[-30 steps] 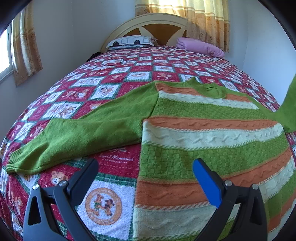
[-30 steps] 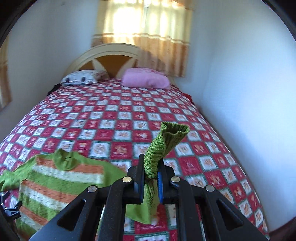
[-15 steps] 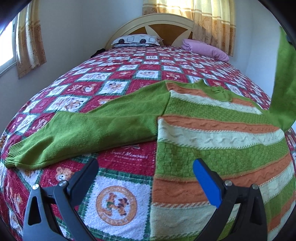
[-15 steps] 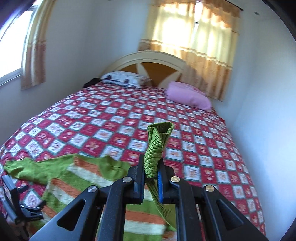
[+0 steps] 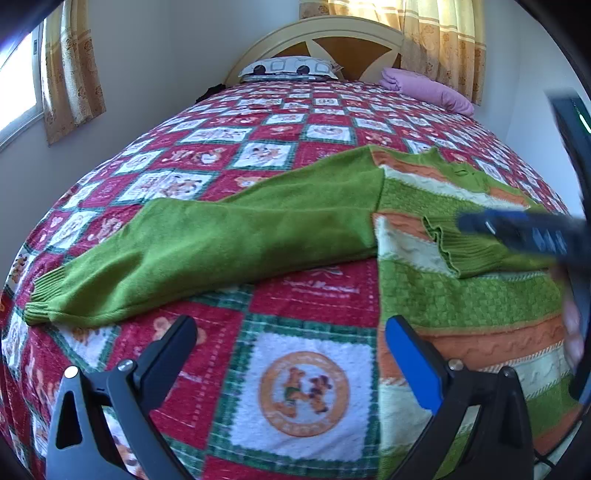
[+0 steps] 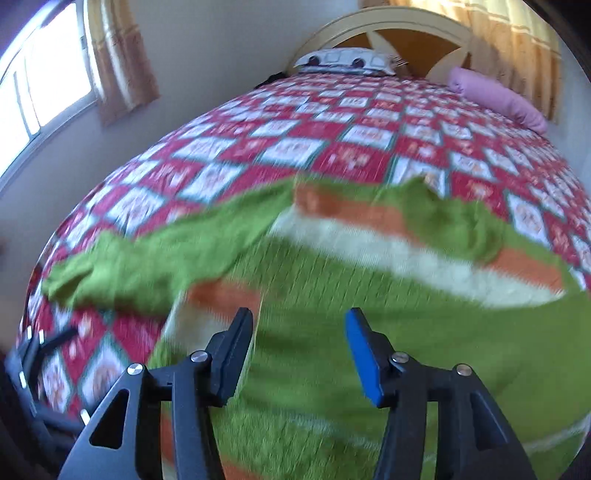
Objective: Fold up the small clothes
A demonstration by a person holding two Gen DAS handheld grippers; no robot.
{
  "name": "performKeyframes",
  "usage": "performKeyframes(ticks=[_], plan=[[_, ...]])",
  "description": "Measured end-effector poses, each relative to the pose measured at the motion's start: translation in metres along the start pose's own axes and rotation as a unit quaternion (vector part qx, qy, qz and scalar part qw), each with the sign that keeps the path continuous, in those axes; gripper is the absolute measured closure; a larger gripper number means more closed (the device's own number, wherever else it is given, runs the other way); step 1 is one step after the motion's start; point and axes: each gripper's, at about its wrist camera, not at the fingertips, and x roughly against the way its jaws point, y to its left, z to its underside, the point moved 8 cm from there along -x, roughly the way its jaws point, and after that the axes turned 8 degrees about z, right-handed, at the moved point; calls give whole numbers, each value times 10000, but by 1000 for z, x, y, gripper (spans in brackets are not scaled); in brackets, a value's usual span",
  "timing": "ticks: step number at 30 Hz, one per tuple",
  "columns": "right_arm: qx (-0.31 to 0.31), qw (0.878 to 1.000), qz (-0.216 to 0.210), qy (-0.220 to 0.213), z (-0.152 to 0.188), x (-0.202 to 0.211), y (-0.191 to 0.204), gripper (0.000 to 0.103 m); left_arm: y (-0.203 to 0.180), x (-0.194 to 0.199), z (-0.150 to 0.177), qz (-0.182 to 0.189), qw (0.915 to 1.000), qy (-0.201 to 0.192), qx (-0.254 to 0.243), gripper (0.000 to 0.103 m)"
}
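A red, white and green patchwork bedspread (image 5: 314, 391) printed with cartoon bears covers the bed, with a patterned pillow (image 5: 290, 68) and a pink pillow (image 5: 430, 90) at the cream headboard (image 5: 314, 33), yellow curtains (image 5: 441, 35) behind.

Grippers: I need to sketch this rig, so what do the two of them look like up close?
Both look alike. The left gripper and the right gripper are black plastic, with triangular cut-outs in the arms and silver screws at the joints. On each, one finger is plain black and the other carries a blue pad. No cables or sleeves show.
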Motion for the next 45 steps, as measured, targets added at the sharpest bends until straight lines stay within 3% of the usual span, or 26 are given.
performKeyframes(ticks=[4,7,12,14,16,18,19,20,21,22,23,26,30,33,36,39,40,42,45], plan=[[54,9999,152,-53,25,30,-38,48,-9,1,-13,182,9998,-13,-96,0],[-46,9983,557,-159,35,58,-88,44,-28,4,-31,303,9990,-192,-276,0],[-184,9770,2120,-160,65,88,-185,43,-69,-12,-50,437,9968,-205,-639,1],[-414,9687,2444,-93,77,94,-218,43,-87,-23,-52,654,9952,-106,-726,16],[-643,9662,2497,-3,89,94,-239,43,-104,-37,-53,773,9936,31,-818,27],[-736,9659,2484,-16,97,95,-246,43,-118,-54,-50,977,9910,292,-867,28],[-736,9665,2458,-22,99,93,-245,43,-123,-62,-47,936,9912,418,-837,38],[-732,9677,2413,-29,101,92,-243,43,-124,-72,-45,919,9912,528,-799,61],[-722,9683,2390,-26,103,89,-242,43,-127,-78,-44,1064,9898,576,-751,71],[-707,9679,2414,-18,105,87,-242,43,-129,-76,-47,1204,9893,438,-699,89],[-679,9666,2473,0,107,85,-246,43,-131,-73,-49,1230,9891,382,-712,96],[-749,9585,2750,-5,108,80,-262,43,-129,-52,-59,1255,9895,42,-716,96],[-1197,9606,2510,18,108,72,-284,39,-119,-29,-69,1229,9896,-269,-703,96],[-1254,9627,2397,4,107,71,-278,39,-115,-35,-71,1206,9895,-241,-758,96],[-884,9686,2322,-82,97,67,-260,39,-117,-50,-62,1220,9901,1,-699,96],[-1243,9482,2923,32,94,63,-289,37,-113,-59,-55,1115,9920,109,-589,96],[-1524,9450,2894,33,95,63,-302,35,-111,-63,-51,1155,9918,171,-519,96],[-2018,9449,2567,239,107,56,-317,33,-109,-68,-43,1148,9916,269,-535,96],[-1782,9476,2643,224,114,64,-308,33,-109,-65,-42,1208,9911,234,-498,96]])
